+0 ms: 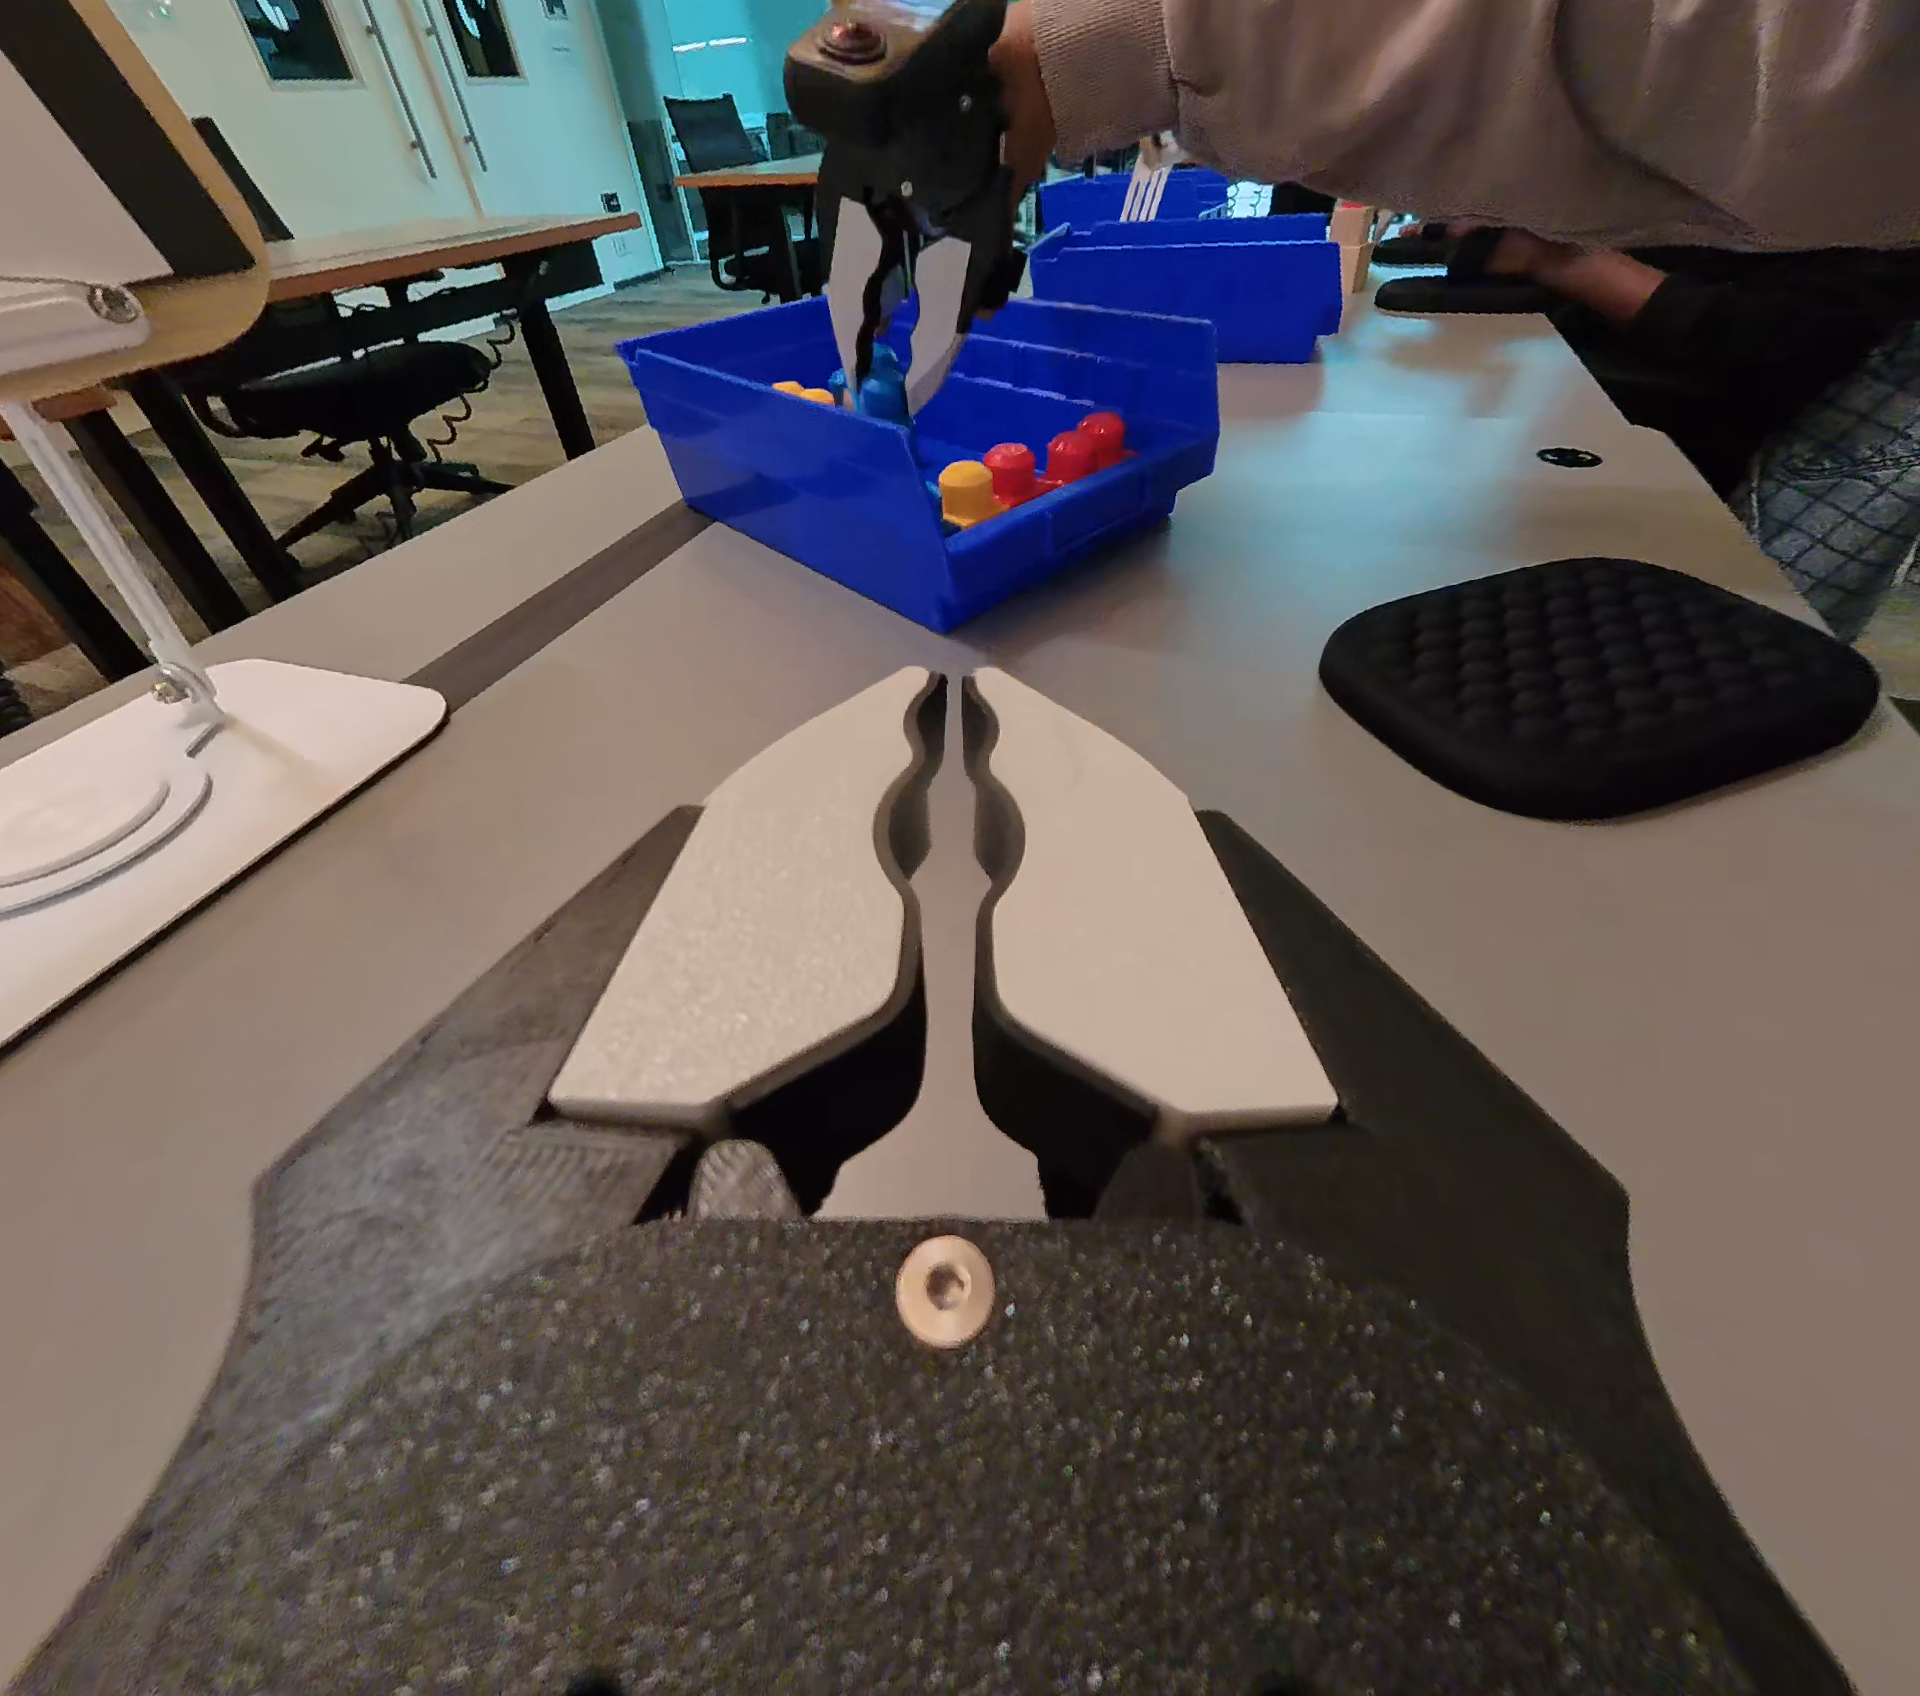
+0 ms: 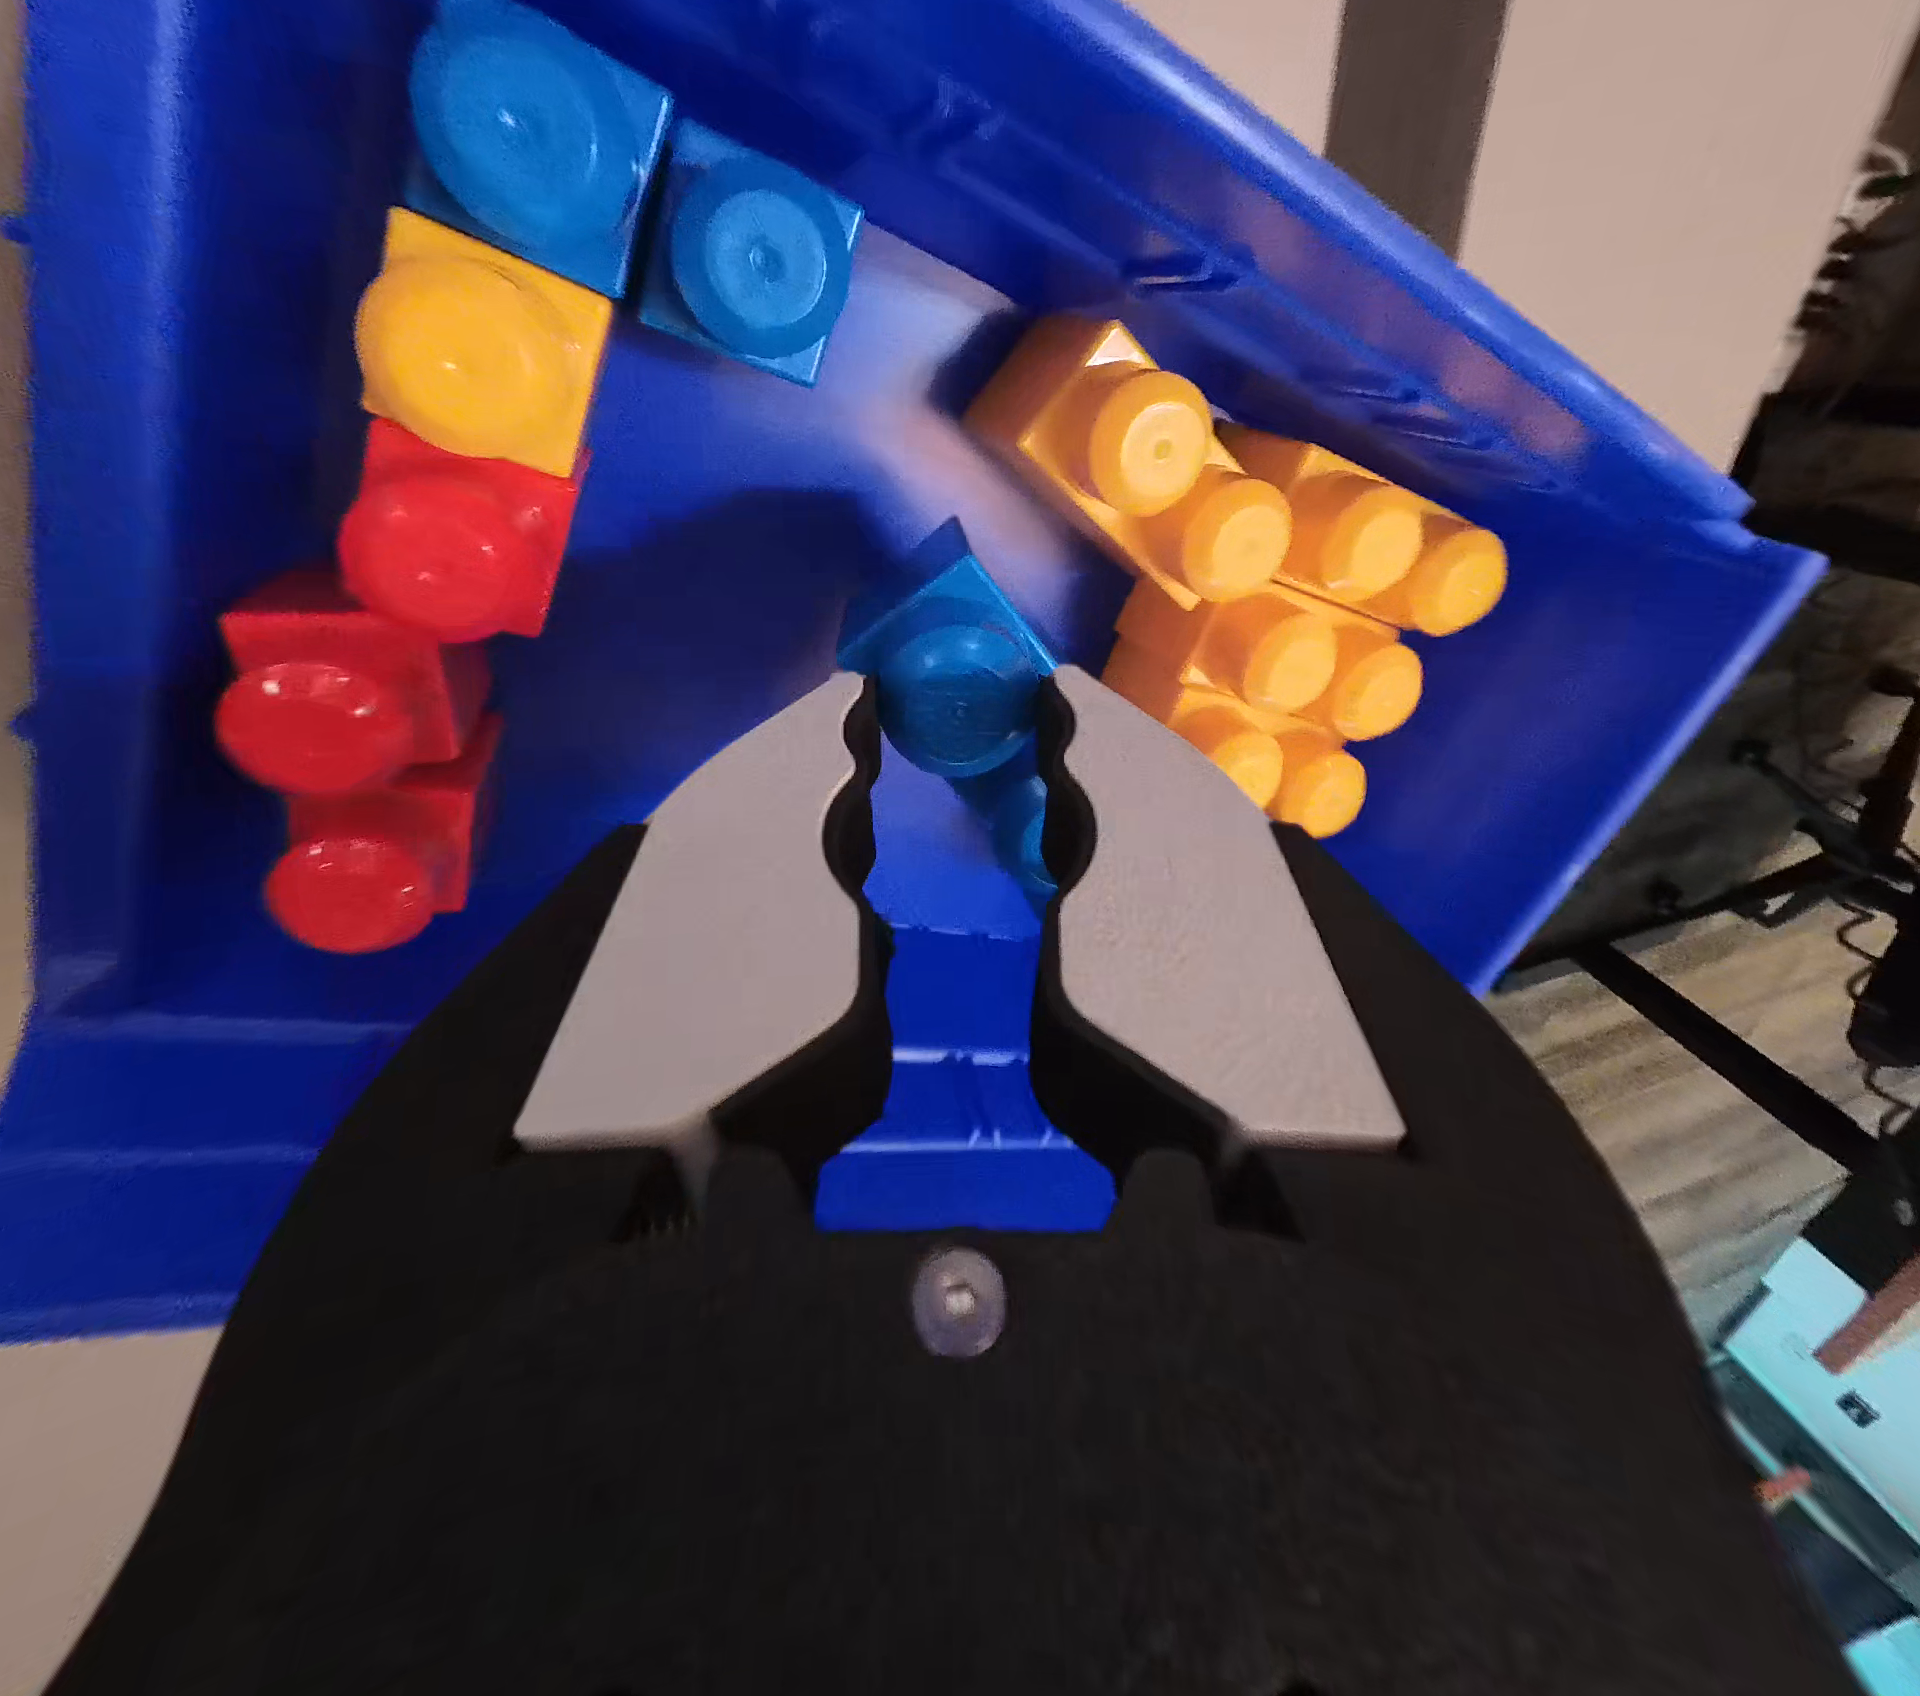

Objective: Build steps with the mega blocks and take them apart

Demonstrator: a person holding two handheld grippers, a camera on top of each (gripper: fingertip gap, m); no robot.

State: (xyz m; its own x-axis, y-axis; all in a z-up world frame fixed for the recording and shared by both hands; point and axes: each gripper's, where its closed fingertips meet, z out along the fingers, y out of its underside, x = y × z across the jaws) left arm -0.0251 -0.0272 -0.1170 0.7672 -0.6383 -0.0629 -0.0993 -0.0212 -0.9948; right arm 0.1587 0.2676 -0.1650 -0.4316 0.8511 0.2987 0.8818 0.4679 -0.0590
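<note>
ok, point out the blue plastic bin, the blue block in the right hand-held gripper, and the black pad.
blue plastic bin (image 1: 831, 493), left wrist view, front wall.
blue block (image 2: 951, 711), right wrist view, stud top.
black dimpled pad (image 1: 1600, 680), left wrist view, centre.

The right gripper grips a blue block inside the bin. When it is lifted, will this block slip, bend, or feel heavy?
The blue block looks like rigid moulded plastic, so it probably will not bend. The right gripper pinches its round, glossy stud, so it may slip or swivel. It looks small beside the fingers, so it is likely light.

right gripper clamps a blue block inside the blue bin.
</note>
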